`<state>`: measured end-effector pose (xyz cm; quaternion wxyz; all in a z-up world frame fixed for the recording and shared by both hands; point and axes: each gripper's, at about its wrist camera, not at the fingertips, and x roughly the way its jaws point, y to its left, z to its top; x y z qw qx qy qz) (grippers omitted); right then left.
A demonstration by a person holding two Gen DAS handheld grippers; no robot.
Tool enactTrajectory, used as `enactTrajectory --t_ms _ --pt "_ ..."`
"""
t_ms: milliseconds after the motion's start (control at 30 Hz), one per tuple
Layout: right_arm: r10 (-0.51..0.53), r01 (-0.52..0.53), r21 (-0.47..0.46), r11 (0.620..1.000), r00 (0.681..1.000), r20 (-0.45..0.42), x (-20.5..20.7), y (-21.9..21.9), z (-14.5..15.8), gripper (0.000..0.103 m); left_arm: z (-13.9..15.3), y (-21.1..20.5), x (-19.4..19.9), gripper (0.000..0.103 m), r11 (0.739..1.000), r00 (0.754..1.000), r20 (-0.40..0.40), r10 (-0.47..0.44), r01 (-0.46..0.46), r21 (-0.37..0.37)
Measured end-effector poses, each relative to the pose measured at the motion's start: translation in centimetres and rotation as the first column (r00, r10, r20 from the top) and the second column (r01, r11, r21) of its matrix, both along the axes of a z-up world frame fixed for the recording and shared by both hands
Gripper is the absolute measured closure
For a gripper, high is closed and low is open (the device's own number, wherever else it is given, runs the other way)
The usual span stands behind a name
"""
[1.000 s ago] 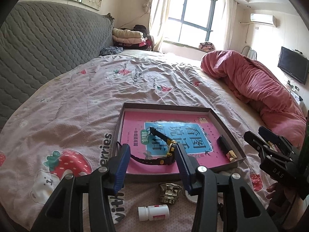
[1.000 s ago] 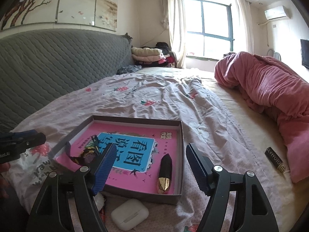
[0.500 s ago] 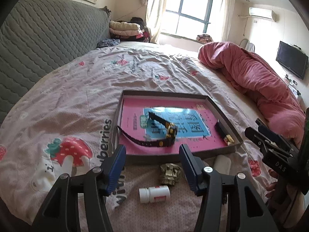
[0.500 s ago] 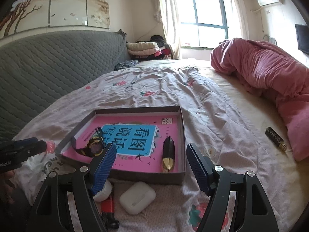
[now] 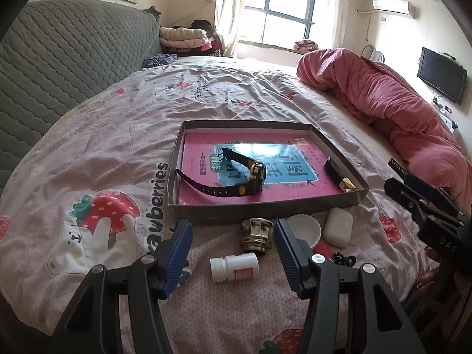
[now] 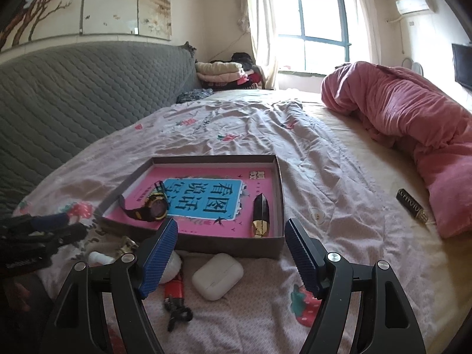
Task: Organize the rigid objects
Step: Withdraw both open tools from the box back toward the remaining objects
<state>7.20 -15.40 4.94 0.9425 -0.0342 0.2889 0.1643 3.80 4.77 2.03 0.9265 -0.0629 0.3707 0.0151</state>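
**Both grippers empty, jaws apart, above the loose items**

My left gripper [image 5: 233,246] stands wide, its jaws having just been opening; nothing sits between the pads. Below centre of its frame lie a white pill bottle [image 5: 234,266] and a gold cap [image 5: 256,234], untouched. My right gripper [image 6: 231,255] is likewise spread and empty, over a white earbud case [image 6: 217,275].

The cardboard tray [image 5: 259,205] at frame centre holds a black watch [image 5: 236,174] and a black-and-gold lipstick [image 6: 260,215] on a pink book.

Only the left view shows the bottle's red label, its text too small to read. Only the right view shows the red keyring item [image 6: 174,292], lower left, clearly.

Legible writing: "berries" on the bedsheet [image 5: 88,153]; "DAS" on the right gripper's body at the left view's right edge.
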Motion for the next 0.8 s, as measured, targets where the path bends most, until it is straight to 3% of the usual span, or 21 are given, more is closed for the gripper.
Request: enactTrajectory --t_ms 233,467,800 --pt "0.014 -0.015 -0.016 1.0 1.0 -0.028 -1.1 0.3 -0.2 0.027 0.0 0.2 -0.8 0.046 1.0 1.0 -0.007 0.001 -0.002 -0.011" --pt "0.047 -0.048 -0.01 0.999 0.993 -0.109 -1.6 1.1 -1.5 0.027 -0.3 0.3 -1.5 0.046 1.0 0.999 -0.031 -0.011 0.011 -0.01" --pt "0.063 -0.068 -0.042 0.997 0.99 -0.125 -2.6 1.9 -1.9 0.027 -1.0 0.2 -1.7 0.046 1.0 0.997 -0.07 -0.019 0.018 -0.023"
